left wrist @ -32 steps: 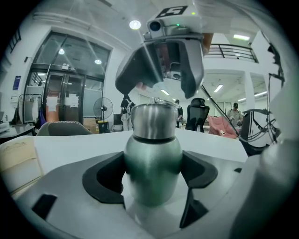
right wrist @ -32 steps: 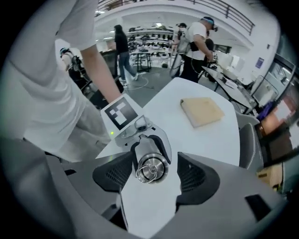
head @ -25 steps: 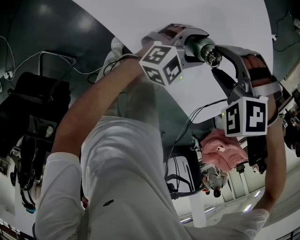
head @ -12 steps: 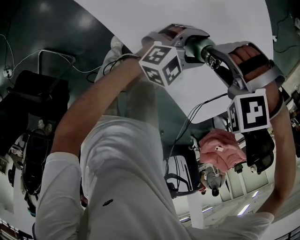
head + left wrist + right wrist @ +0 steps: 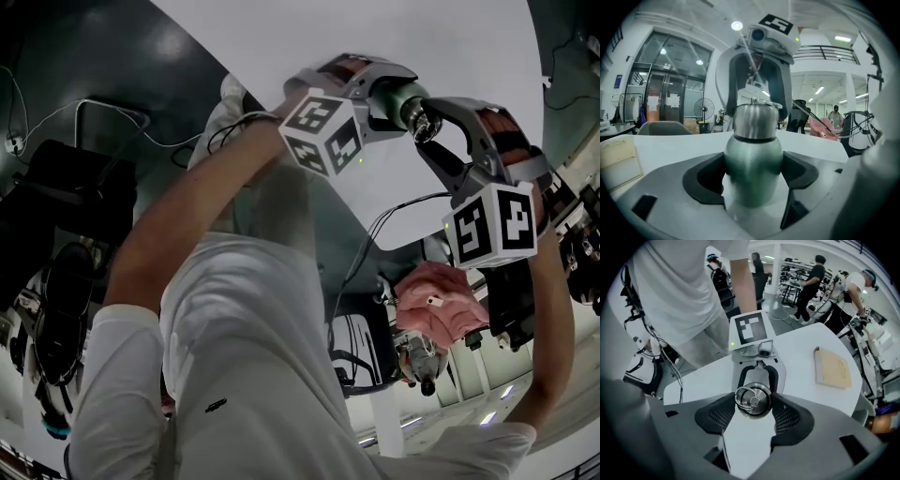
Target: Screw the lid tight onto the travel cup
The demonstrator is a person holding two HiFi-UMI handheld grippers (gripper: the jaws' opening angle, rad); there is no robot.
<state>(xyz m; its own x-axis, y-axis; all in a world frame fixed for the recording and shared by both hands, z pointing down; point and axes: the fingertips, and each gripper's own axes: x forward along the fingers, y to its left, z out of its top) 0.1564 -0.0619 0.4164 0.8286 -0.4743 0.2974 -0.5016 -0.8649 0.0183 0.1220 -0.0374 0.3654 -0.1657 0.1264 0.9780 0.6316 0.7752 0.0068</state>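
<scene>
Clamping the green-tinted steel travel cup (image 5: 753,152), left gripper (image 5: 753,174), right gripper (image 5: 753,406) jaws just closed onto its ring-topped lid (image 5: 758,393).

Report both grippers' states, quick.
Left gripper: closed on the travel cup, around its body.
Right gripper: jaws have just been closing, now gripping the lid.

Upright green cup (image 5: 753,168), steel lid (image 5: 754,119) on
</scene>
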